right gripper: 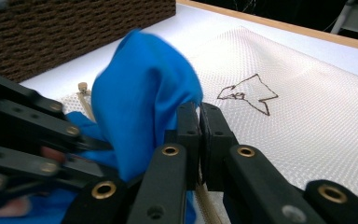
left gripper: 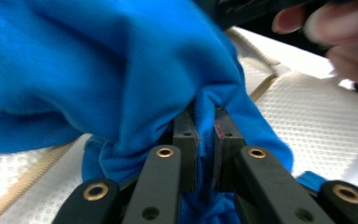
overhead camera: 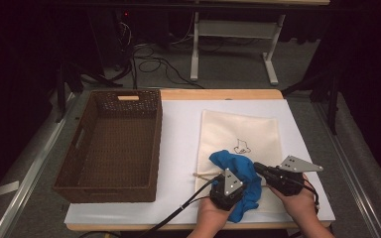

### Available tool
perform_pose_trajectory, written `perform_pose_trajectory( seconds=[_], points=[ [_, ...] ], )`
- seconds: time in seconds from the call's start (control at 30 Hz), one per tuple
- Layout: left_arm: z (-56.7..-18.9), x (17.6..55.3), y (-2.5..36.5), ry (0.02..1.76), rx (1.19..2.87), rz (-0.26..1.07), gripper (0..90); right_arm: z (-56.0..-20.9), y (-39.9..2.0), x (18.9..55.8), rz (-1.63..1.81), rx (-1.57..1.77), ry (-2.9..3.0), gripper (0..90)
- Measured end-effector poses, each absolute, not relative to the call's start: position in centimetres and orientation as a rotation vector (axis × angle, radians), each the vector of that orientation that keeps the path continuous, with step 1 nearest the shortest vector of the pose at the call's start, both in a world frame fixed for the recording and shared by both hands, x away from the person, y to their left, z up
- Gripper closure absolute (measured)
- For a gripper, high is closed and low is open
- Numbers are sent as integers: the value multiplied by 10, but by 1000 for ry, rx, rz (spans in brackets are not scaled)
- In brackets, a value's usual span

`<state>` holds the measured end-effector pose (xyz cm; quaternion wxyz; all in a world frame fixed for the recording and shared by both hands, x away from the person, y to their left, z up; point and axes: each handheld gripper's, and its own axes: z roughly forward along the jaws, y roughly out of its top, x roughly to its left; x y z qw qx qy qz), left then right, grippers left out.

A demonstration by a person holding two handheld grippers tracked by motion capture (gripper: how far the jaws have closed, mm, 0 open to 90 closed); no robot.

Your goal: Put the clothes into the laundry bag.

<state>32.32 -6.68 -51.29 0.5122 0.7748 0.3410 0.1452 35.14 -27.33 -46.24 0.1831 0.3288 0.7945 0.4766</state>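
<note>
A blue cloth lies bunched on the near end of a cream drawstring bag with a small drawing on it. My left gripper is shut on a fold of the cloth; in the left gripper view the blue fabric is pinched between the jaws of that gripper. My right gripper lies low over the bag at the cloth's right edge. In the right gripper view its jaws are pressed together beside the cloth, above the bag. Whether bag fabric is pinched there I cannot tell.
A brown woven basket with nothing in it stands at the left of the white mat, also seen at the back as a basket wall. The bag's knotted cord end sticks out leftwards. Table legs and cables lie beyond the far edge.
</note>
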Motion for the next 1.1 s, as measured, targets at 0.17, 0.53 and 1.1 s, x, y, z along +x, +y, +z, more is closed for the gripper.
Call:
perform_pose_trajectory(
  seconds=[0.17, 0.53, 1.1],
  points=[
    [-515, 334, -71, 848, 1883, 361, 808, -460, -272, 349, 1360, 904, 2239, 887],
    [-504, 321, -65, 835, 1851, 351, 500, -461, -277, 348, 1357, 912, 2232, 887],
    [-470, 335, -17, 928, 1651, 433, 160, -460, -277, 349, 1349, 905, 2223, 887]
  ],
)
